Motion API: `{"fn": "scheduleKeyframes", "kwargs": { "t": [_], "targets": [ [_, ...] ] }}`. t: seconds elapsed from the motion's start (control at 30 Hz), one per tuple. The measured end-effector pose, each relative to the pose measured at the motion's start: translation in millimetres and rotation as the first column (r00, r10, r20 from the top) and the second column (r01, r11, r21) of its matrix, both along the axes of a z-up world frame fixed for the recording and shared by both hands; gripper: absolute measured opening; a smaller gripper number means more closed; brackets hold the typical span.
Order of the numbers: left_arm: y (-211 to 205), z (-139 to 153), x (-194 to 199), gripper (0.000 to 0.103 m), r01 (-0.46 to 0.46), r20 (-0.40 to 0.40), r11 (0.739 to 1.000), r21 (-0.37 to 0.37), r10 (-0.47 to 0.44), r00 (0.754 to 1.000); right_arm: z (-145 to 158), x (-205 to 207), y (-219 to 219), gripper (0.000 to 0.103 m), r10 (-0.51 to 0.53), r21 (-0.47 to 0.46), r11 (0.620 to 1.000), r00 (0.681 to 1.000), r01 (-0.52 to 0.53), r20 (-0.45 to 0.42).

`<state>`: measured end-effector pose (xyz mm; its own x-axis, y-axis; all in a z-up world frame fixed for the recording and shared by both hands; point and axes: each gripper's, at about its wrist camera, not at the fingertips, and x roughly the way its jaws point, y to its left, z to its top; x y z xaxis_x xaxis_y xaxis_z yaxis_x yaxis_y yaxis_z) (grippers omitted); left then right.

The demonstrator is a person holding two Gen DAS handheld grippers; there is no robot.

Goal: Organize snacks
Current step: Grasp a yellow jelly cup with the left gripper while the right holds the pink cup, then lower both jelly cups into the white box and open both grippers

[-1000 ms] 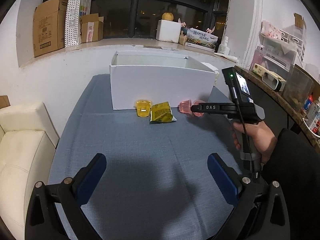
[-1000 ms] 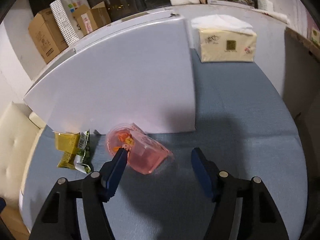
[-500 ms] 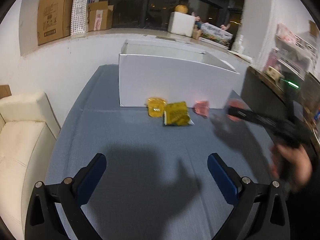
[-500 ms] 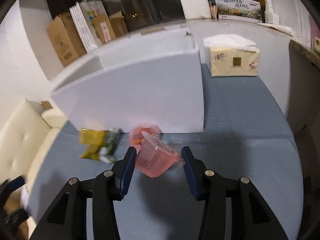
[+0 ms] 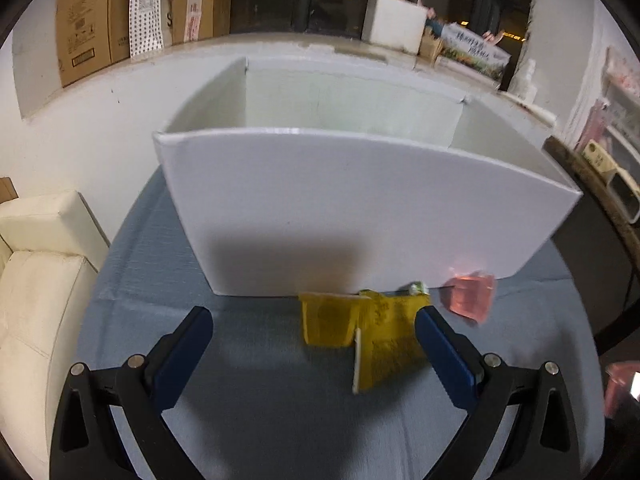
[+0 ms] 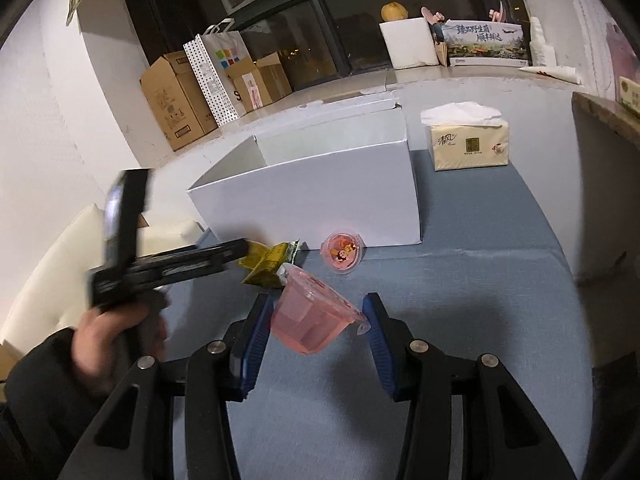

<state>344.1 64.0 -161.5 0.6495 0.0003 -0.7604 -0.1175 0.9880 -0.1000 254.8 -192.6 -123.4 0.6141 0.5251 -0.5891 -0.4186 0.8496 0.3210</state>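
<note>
My right gripper [image 6: 316, 320] is shut on a pink jelly cup [image 6: 312, 316] and holds it tilted above the blue tablecloth. A second pink jelly cup [image 6: 343, 253] lies on its side by the white box [image 6: 320, 196]; it also shows in the left wrist view [image 5: 468, 294]. My left gripper [image 5: 312, 340] is open, low over the table, with a yellow jelly cup [image 5: 326, 318] and a yellow-green snack packet [image 5: 390, 340] between its fingers, close to the white box [image 5: 360, 216]. The box looks empty inside.
A tissue pack [image 6: 468, 146] stands on the table right of the box. A cream sofa [image 5: 36, 272] is at the left. Cardboard boxes [image 6: 176, 100] and a paper bag [image 6: 216, 72] stand on the sill behind. A dark counter [image 5: 592, 184] borders the table's right side.
My left gripper has moved forward to the yellow snacks by the box. My right gripper has lifted the pink cup and drawn back from the box.
</note>
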Motion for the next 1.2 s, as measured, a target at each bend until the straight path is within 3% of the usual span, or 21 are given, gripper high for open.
{"fn": "scheduleKeyframes", "kwargs": {
  "t": [0.07,0.13,0.23,0.53,0.73,0.93,1.2],
  "targets": [
    [0,-7,8,0.097,-0.005,-0.02,1.0,0.017,0.006,1.0,1,-3,-1,0.051,-0.002,-0.017,1.0,1.0,0.003,0.01],
    [1,-13,13,0.072,-0.005,-0.036,1.0,0.021,0.006,0.999,1,-5,-2,0.051,-0.01,-0.036,0.999,1.0,0.01,0.018],
    [3,-20,20,0.047,0.022,-0.046,1.0,-0.02,-0.023,0.999,0,-4,-3,0.051,-0.01,-0.035,0.999,1.0,0.01,0.015],
    [6,-3,-15,0.047,0.074,0.043,0.995,-0.067,-0.072,0.997,-6,-2,1,0.051,0.005,-0.021,1.0,1.0,-0.005,0.004],
    [-10,43,-82,0.047,0.156,0.18,0.987,-0.029,-0.148,0.972,1,-2,11,0.051,0.013,-0.021,1.0,1.0,-0.012,0.027],
    [-12,78,-121,0.047,0.201,0.257,0.979,-0.022,-0.189,0.948,18,5,24,0.051,0.027,-0.029,0.999,0.997,-0.025,0.069],
    [-2,111,-78,0.047,0.195,0.3,0.981,0.003,-0.186,0.935,44,44,41,0.051,0.029,-0.039,0.999,0.994,-0.025,0.103]
  ]
}}
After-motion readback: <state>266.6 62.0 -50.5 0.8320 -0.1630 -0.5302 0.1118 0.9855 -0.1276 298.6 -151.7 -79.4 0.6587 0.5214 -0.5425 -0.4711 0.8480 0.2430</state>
